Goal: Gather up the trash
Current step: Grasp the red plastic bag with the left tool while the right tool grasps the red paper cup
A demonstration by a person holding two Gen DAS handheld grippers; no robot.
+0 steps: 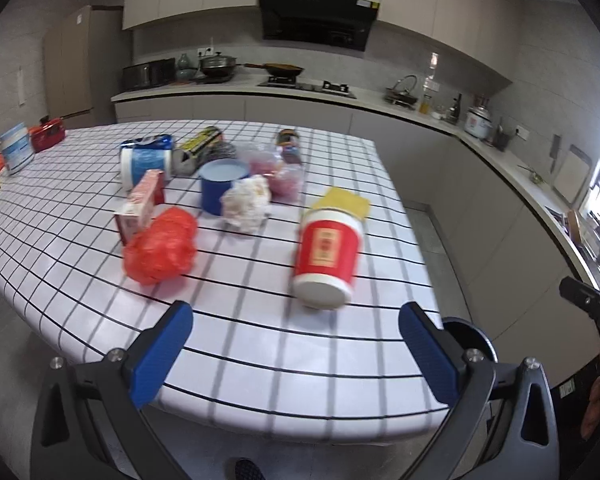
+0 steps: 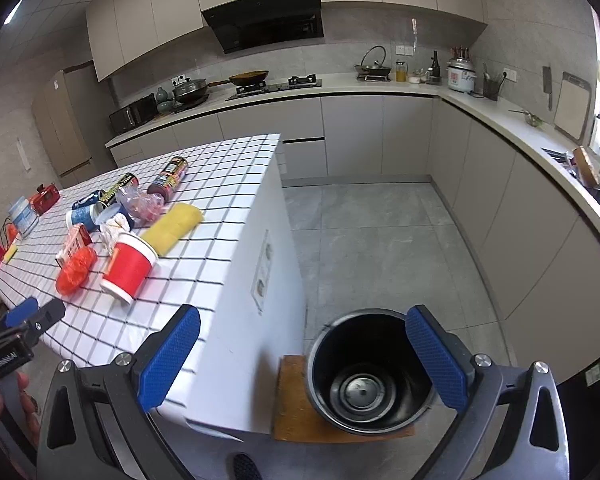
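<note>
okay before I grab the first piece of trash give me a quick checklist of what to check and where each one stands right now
1. Left gripper open and empty: ok.
2. Right gripper open and empty: ok.
3. Nearest trash reachable: red cup lies on its side near the table edge, ahead of the left gripper, nothing in the way: ok.
4. Bin open on the floor beside the table, under the right gripper: ok.
5. Bin has room: looks empty: ok.
6. Cup empty, no spill risk: cannot tell.
</note>
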